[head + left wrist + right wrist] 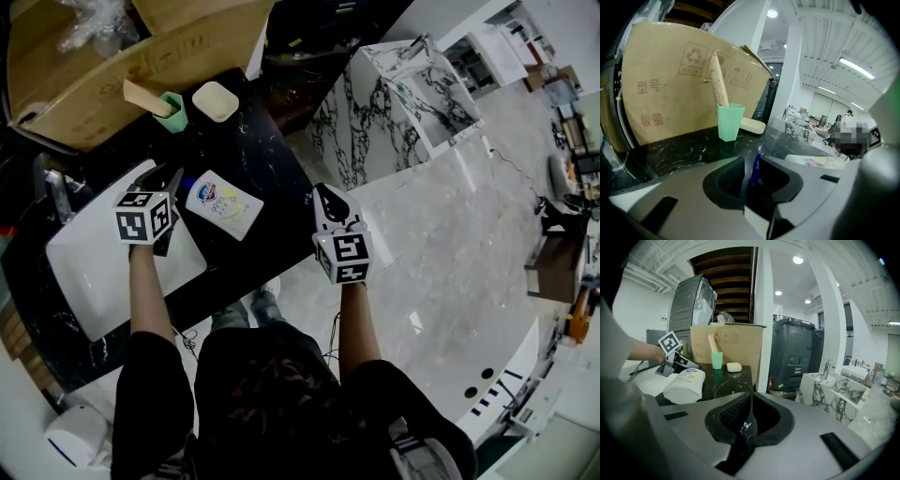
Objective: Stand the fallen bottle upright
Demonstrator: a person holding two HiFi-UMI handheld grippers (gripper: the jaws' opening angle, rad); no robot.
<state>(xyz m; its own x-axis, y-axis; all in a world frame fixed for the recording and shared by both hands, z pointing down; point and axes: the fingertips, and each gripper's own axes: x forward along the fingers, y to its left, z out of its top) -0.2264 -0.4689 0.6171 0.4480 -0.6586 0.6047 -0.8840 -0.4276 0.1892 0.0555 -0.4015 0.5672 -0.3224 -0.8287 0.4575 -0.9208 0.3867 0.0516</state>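
Approach step. My left fingers (174,186), partly released and empty, sit beside the fallen bottle (223,205); right fingers (330,202) clenched, empty. Next move, likely: straddle bottle, clamp.

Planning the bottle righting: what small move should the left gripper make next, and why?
Probably swing the left gripper toward the bottle and spread its jaws wider. The bottle lies on its side on the counter right beside that gripper, whose jaws stand only slightly apart with nothing between them. The right gripper is shut and farther off.
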